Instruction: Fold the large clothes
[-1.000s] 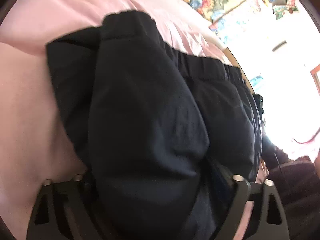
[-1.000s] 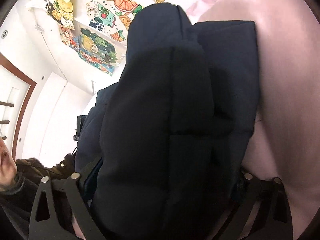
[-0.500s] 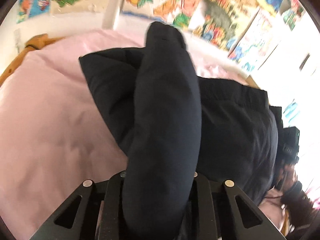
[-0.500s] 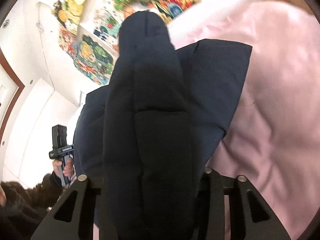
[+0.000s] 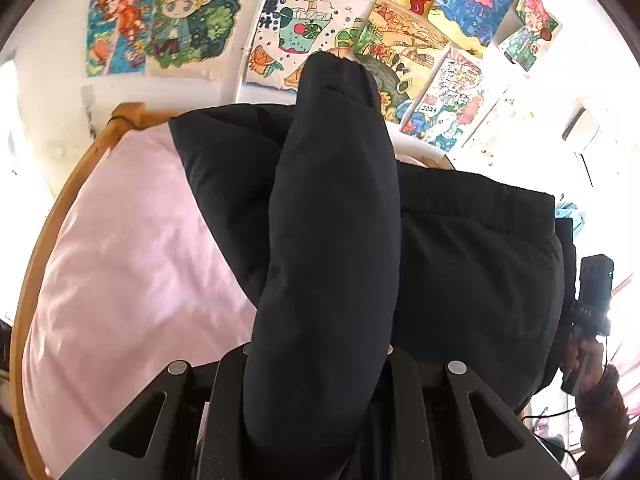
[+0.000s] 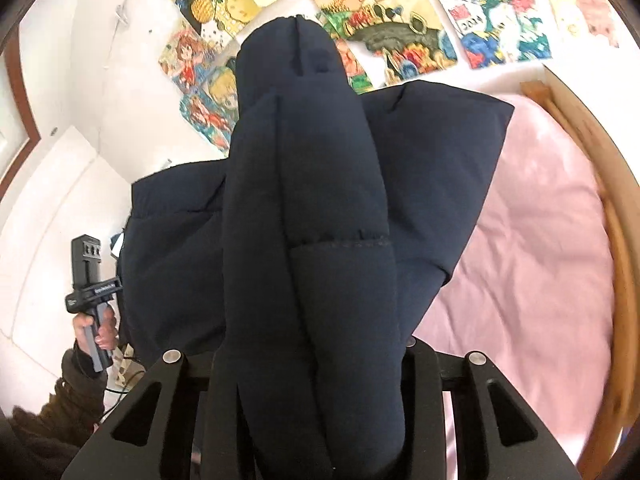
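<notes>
A large dark navy padded jacket [image 5: 472, 272] hangs lifted above a pink bedsheet [image 5: 120, 264]. My left gripper [image 5: 320, 364] is shut on a thick roll of the jacket that bulges up between its jaws and hides the fingertips. In the right wrist view the same jacket [image 6: 432, 184] fills the middle. My right gripper [image 6: 312, 360] is shut on another padded fold of it, fingertips hidden by cloth. The rest of the jacket sags between the two grippers.
A wooden bed frame [image 5: 52, 216] curves round the pink sheet [image 6: 532, 264] and shows at the right [image 6: 600, 168]. Colourful drawings [image 5: 168, 20] cover the white wall behind. The other hand-held gripper shows at each view's edge [image 6: 90, 280].
Both grippers have closed on the jacket and lifted it upward; the views tilted from the bed up to the wall with the drawings.
</notes>
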Tool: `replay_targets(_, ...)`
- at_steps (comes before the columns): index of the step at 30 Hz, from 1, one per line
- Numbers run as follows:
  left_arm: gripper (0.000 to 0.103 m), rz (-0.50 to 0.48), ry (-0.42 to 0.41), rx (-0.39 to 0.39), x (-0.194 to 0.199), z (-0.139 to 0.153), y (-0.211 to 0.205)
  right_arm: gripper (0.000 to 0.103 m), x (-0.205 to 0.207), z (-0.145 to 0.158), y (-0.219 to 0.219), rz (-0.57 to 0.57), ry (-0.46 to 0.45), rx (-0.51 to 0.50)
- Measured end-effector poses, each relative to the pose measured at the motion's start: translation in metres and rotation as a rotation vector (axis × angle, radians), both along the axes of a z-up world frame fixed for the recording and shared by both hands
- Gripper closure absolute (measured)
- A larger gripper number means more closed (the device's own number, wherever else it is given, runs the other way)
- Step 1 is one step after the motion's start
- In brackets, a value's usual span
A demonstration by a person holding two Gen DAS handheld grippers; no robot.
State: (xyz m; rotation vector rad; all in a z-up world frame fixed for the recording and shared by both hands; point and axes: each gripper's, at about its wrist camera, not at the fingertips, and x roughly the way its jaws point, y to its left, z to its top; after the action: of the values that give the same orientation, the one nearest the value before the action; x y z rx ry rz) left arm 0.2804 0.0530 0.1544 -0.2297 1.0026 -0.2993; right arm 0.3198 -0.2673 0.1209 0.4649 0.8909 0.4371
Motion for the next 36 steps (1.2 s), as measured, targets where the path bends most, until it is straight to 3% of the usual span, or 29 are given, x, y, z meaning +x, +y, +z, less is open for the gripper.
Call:
replay_targets(3, 0.084, 0.018, -0.018, 0.004, -0.023, -0.009, 0.016, 0.074, -0.065, -0.016, -0.047, -0.005, 0.01, -0.012)
replay_targets(4, 0.084, 0.028, -0.014, -0.007, -0.029, -0.014, 0.019, 0.074, -0.079, -0.021, -0.044, -0.011, 0.017, -0.005)
replay_targets(5, 0.084, 0.037, -0.007, -0.023, -0.035, -0.022, 0.02, 0.074, -0.104, -0.04, -0.065, -0.014, 0.015, 0.003)
replay_targets(8, 0.084, 0.044, -0.016, -0.018, -0.036, -0.052, 0.021, 0.074, -0.129, -0.071, -0.065, -0.021, 0.021, -0.006)
replay_targets(10, 0.083, 0.055, -0.076, 0.042, -0.036, -0.079, 0.013, 0.074, -0.122, -0.102, -0.072, -0.026, 0.043, 0.048)
replay_targets(12, 0.083, 0.08, -0.025, 0.074, -0.032, -0.098, 0.007, 0.074, -0.109, -0.134, -0.081, -0.047, 0.121, 0.093)
replay_targets(16, 0.083, 0.062, -0.04, 0.111, -0.026, -0.094, 0.005, 0.073, -0.09, -0.162, -0.085, -0.019, 0.161, 0.043)
replay_targets(23, 0.083, 0.088, -0.085, 0.111, -0.032, -0.068, 0.005, 0.073, -0.083, -0.142, -0.092, -0.057, 0.108, 0.054)
replay_targets(27, 0.083, 0.111, -0.066, 0.063, -0.024, -0.069, 0.013, 0.071, -0.078, -0.141, -0.097, -0.099, 0.1, 0.073)
replay_targets(36, 0.076, 0.048, -0.11, 0.207, -0.016, -0.085, -0.004, 0.063, -0.074, -0.191, -0.1, -0.18, 0.188, 0.086)
